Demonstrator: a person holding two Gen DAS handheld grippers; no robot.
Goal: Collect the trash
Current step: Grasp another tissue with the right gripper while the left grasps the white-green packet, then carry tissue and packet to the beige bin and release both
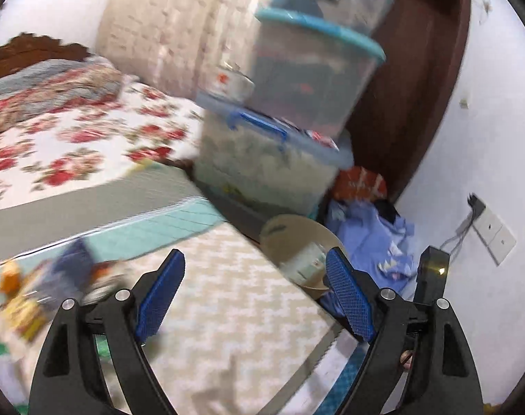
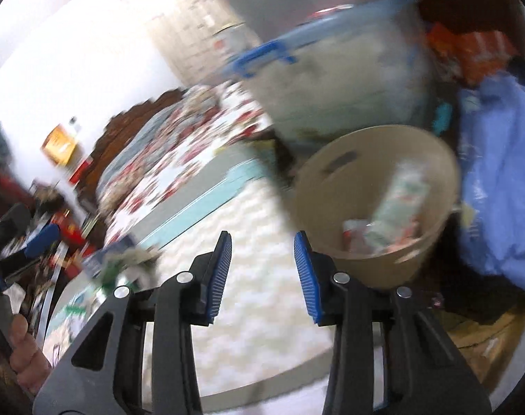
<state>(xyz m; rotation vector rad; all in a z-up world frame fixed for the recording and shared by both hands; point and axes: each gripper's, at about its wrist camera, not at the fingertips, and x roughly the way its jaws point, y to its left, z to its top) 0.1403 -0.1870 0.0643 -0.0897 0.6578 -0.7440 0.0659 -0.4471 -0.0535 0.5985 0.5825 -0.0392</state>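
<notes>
Right wrist: beige bin [image 2: 376, 186] holds wrappers [image 2: 390, 221].

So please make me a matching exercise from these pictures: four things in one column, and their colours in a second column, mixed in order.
Things:
1. trash bin
2. box handle
3. garment beside the bin
4. door

Colours:
A. dark brown
B. beige
C. bright blue
D. pale lilac-blue

Pairs: 1-B, 2-C, 3-D, 4-A
</notes>
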